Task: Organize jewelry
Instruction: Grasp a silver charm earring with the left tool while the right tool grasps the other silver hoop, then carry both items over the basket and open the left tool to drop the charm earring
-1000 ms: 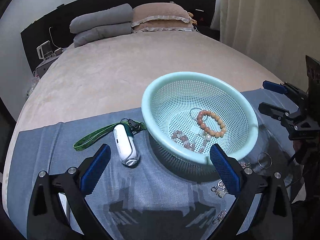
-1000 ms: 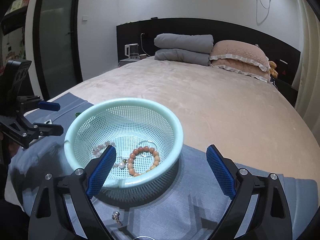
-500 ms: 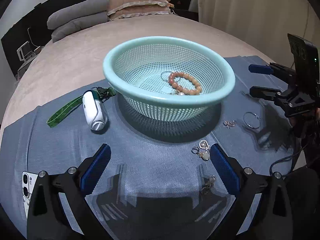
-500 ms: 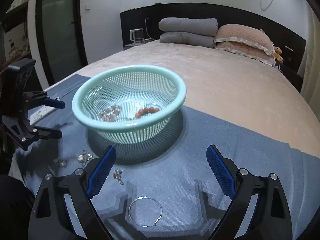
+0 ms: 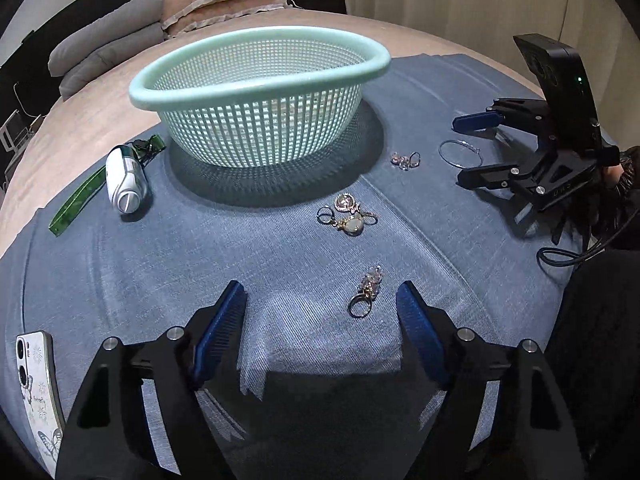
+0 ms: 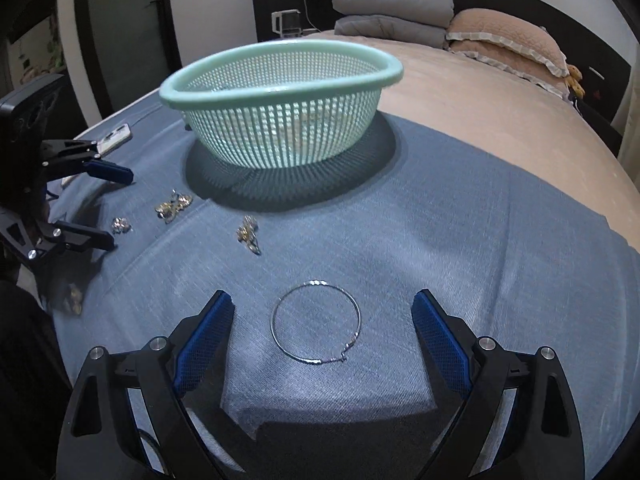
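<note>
Bed (image 5: 100, 128) with tan cover, blue cloth (image 5: 240, 264) spread on it. On the cloth: mint basket (image 5: 256, 92), thin hoop (image 6: 316, 328), earring clusters (image 5: 348, 214), ring charm (image 5: 366, 292), white device (image 5: 124, 180) with green lanyard (image 5: 76, 200), phone (image 5: 36, 392).

The basket (image 5: 260, 96) is pale mint green with a pattern of small holes, and it stands on a blue-grey cloth (image 5: 200, 264) over a beige bed (image 6: 500, 112). The bangle (image 6: 316, 328) is silver, the earrings (image 5: 348, 216) are gold with pale stones. The phone case (image 5: 36, 392) is white with butterflies, the strap (image 5: 76, 200) green, and the pillows (image 6: 392, 12) are grey.
</note>
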`<action>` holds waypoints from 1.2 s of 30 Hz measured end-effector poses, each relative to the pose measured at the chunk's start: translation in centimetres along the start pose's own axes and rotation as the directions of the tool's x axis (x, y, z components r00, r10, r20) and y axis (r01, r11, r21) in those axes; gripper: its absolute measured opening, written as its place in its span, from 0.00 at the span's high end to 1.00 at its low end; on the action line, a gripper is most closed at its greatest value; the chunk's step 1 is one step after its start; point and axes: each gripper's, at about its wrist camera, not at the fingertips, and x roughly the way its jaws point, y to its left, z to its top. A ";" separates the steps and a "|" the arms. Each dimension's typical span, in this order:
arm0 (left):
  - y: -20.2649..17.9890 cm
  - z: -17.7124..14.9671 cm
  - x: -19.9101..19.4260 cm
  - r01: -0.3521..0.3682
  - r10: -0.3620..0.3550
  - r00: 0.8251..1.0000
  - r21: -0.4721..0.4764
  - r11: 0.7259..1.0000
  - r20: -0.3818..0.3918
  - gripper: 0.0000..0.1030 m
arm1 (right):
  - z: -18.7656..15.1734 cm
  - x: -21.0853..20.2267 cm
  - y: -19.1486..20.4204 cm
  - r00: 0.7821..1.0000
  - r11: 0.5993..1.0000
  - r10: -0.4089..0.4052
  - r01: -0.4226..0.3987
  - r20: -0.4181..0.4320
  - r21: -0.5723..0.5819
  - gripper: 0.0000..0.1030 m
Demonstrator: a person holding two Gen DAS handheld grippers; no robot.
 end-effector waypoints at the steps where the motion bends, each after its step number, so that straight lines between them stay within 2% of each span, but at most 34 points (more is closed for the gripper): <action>1: -0.1 -0.1 0.0 0.003 -0.003 1.000 0.007 1.000 0.011 0.30 | -0.1 0.0 -0.1 1.000 1.000 -0.001 0.001 0.003 0.007 0.15; 2: -0.2 -0.1 -0.1 0.016 -0.016 1.000 0.009 1.000 0.016 0.33 | -0.3 -0.1 -0.1 1.000 1.000 -0.004 0.004 0.001 0.009 0.15; 4: -0.2 -0.2 0.0 0.033 -0.033 0.999 0.008 0.999 0.018 0.46 | -0.3 0.0 0.1 1.000 1.000 -0.015 0.015 0.000 0.000 0.15; 6: -0.4 -0.2 0.1 0.041 -0.041 0.999 0.012 0.999 0.017 0.54 | -0.4 -0.1 0.2 1.000 1.000 -0.016 0.016 0.007 0.000 0.16; 7: -0.2 0.1 0.3 0.044 -0.044 0.999 0.017 0.999 0.015 0.60 | -0.5 -0.1 0.1 1.000 1.000 -0.006 0.006 0.009 0.008 0.19; 8: -0.4 0.1 0.3 0.048 -0.048 0.999 0.025 0.999 0.014 0.64 | -0.6 -0.2 0.0 1.000 1.000 -0.006 0.006 0.014 0.017 0.24; 9: -0.6 0.1 0.3 0.051 -0.051 0.999 0.034 0.998 0.011 0.73 | -0.8 -0.4 -0.2 1.000 1.000 -0.004 0.003 0.018 0.029 0.27; 10: -0.8 0.2 0.2 0.056 -0.056 0.998 0.041 0.998 0.005 0.81 | -1.1 -0.5 -0.4 1.000 0.999 -0.001 0.000 0.021 0.042 0.35; 11: -1.0 0.2 0.3 0.061 -0.061 0.998 0.043 0.997 -0.001 0.84 | -1.2 -0.6 -0.6 1.000 0.999 -0.003 0.002 0.024 0.053 0.43; 12: -1.0 0.2 0.3 0.071 -0.071 0.997 0.039 0.997 -0.008 0.90 | -1.2 -0.7 -0.7 1.000 0.998 -0.005 0.003 0.025 0.059 0.47; 14: -0.8 0.1 0.4 0.080 -0.080 0.997 0.015 0.997 -0.019 0.90 | -1.4 -0.9 -0.5 0.999 0.998 -0.015 0.013 0.030 0.054 0.60; 18: 0.0 0.5 0.7 0.111 -0.113 0.993 -0.074 0.991 -0.034 0.90 | -1.3 -0.9 -0.2 0.999 0.998 -0.040 0.038 0.030 0.050 0.60; 24: 0.4 0.4 0.4 0.118 -0.124 0.991 -0.106 0.987 -0.057 0.90 | -1.5 -1.9 0.0 0.999 0.998 -0.030 0.028 0.031 0.054 0.61; 29: 0.6 0.3 -0.6 0.112 -0.120 0.990 -0.096 0.989 -0.076 0.90 | -1.5 -3.2 0.3 0.998 0.998 -0.045 0.043 0.044 0.039 0.61; 33: 0.7 0.5 -2.0 0.114 -0.120 0.990 -0.081 0.990 -0.072 0.90 | -1.4 -4.5 -0.8 0.995 0.995 -0.069 0.063 0.074 0.076 0.61; 36: 0.4 0.8 -2.5 0.090 -0.094 0.993 -0.046 0.995 -0.076 0.90 | -1.1 -5.8 -1.3 0.992 0.994 -0.080 0.072 0.099 0.083 0.61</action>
